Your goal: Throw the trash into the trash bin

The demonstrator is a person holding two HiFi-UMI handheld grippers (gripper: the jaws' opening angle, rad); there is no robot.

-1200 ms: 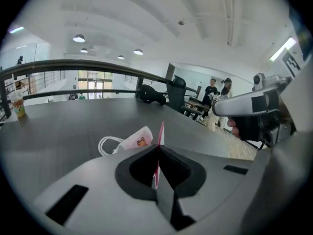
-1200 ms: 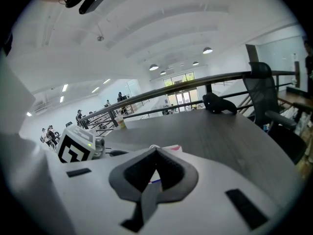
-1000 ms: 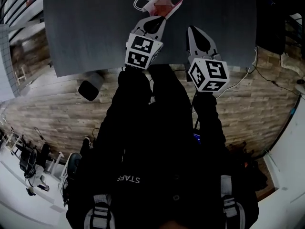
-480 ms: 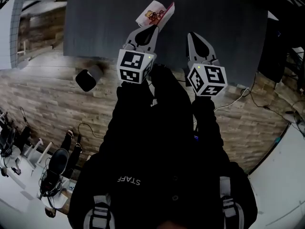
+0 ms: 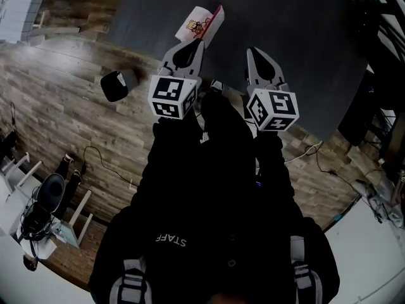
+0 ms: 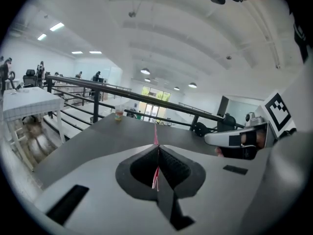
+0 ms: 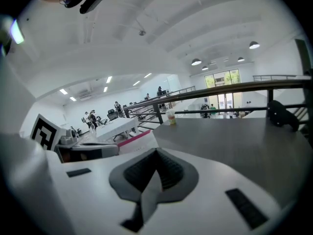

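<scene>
The large dark grey bench (image 5: 285, 37) is filling the head view from 11 to 2 o'clock. The brown plank floor (image 5: 69, 125) is spreading out at its 8 o'clock side. On that floor the small dark cylindrical trash bin (image 5: 116, 85) is standing at about 8 o'clock from the tip of the left tool (image 5: 190, 43), well apart from it.

The left tool is pressing its jaws together on one end of the flat white plastic wrapper with a pink edge and a small bear print (image 5: 199, 23). The rest of the wrapper is sticking out towards 12 o'clock, over the bench's near edge. In the left gripper view the film is showing edge-on as a thin pink-white line between the ribbed pads, probably because something this flat is only offering a rim to pinch.

The right tool (image 5: 254, 52) is riding at 3 o'clock of the left one with its jaws closed on nothing. It is likely idling, since one light wrapper is needing only one grip.

The carry to the bin seems to be under way, with the drop not yet made
</scene>
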